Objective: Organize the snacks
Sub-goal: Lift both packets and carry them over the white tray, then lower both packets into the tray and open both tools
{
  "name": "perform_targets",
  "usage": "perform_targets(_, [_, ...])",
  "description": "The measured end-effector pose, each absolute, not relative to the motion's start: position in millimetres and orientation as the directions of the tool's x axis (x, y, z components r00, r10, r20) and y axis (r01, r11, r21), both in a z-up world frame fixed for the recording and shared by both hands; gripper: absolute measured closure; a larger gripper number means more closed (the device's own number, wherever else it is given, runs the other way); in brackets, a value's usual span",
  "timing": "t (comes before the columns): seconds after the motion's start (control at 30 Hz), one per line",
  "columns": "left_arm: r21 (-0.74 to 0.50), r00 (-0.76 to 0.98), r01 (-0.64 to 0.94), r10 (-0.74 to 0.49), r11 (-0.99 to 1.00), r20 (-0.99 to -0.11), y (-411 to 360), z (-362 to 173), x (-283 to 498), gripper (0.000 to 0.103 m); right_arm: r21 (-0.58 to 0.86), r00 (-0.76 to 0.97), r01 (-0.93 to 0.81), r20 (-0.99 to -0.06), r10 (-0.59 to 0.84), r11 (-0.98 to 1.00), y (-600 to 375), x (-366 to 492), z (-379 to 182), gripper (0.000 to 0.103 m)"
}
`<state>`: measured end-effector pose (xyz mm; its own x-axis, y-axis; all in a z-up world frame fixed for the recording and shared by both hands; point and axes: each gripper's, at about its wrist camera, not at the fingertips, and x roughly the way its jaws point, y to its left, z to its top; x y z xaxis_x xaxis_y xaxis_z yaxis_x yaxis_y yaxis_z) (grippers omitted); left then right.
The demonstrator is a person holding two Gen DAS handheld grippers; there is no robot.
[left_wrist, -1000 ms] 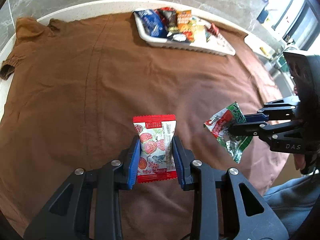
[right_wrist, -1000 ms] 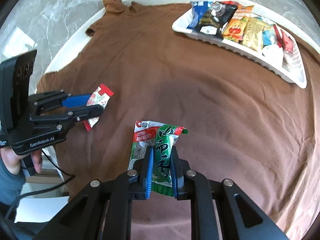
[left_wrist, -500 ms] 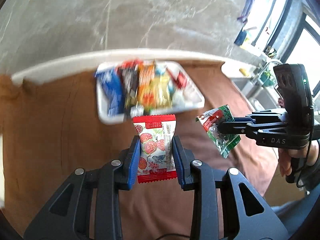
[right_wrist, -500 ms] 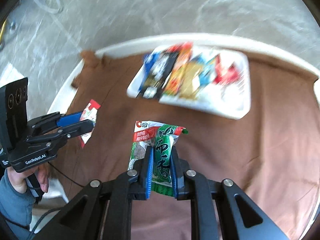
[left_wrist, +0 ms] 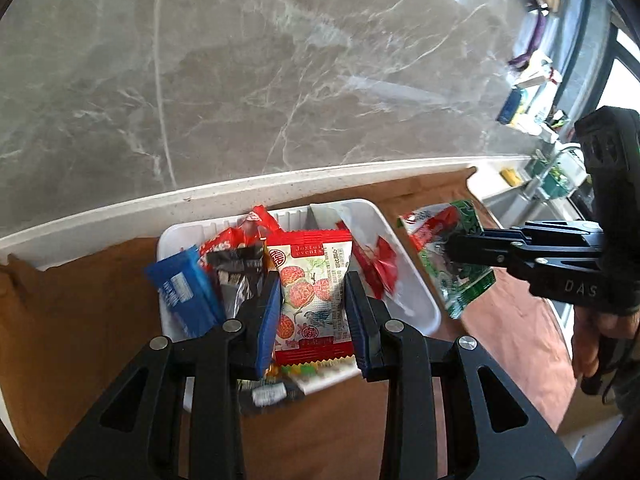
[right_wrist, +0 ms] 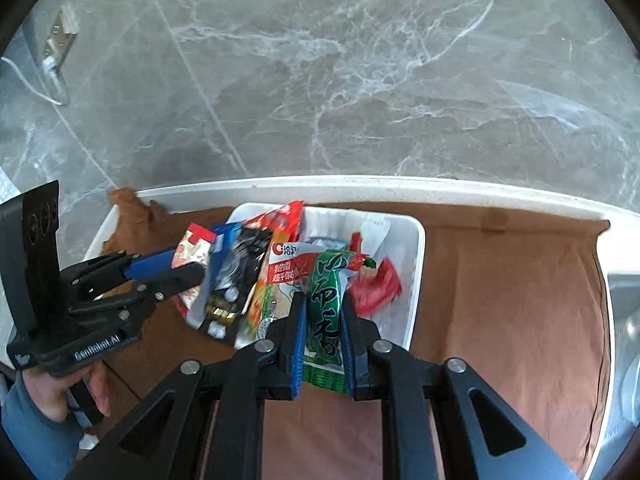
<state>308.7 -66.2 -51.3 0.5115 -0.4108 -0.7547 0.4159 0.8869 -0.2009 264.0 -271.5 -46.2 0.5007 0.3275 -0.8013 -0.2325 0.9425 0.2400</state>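
Marble wall behind, brown cloth over the worktop. My left claw grips a red packet, my right claw a green packet, both above the white tray; next I release them into it.

You get bright daylight in both views, coming from the window at the far right of your left wrist view, where it blows out to white. The marble wall carries a soft sheen. Motion blur smears the packets in the white tray, so their print is probably unreadable. Fisheye bending curves the counter edge, and dark vignetting rings every corner.
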Motion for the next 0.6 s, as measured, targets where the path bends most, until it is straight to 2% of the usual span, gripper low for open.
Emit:
perform_targets(0.33, [-0.159, 0.493, 0.339, -0.319, 0.927, -0.809, -85.6, -112.3, 351.1, 0.074, 0.223, 0.441, -0.208, -0.847, 0.295, 0.952, -251.9, 316.8, -92.4, 0.086])
perform_targets(0.6, [-0.143, 0.493, 0.322, -0.295, 0.936, -0.819, -92.1, -129.0, 363.1, 0.074, 0.191, 0.410, -0.194, -0.875, 0.256, 0.962, -245.6, 329.3, -118.1, 0.086])
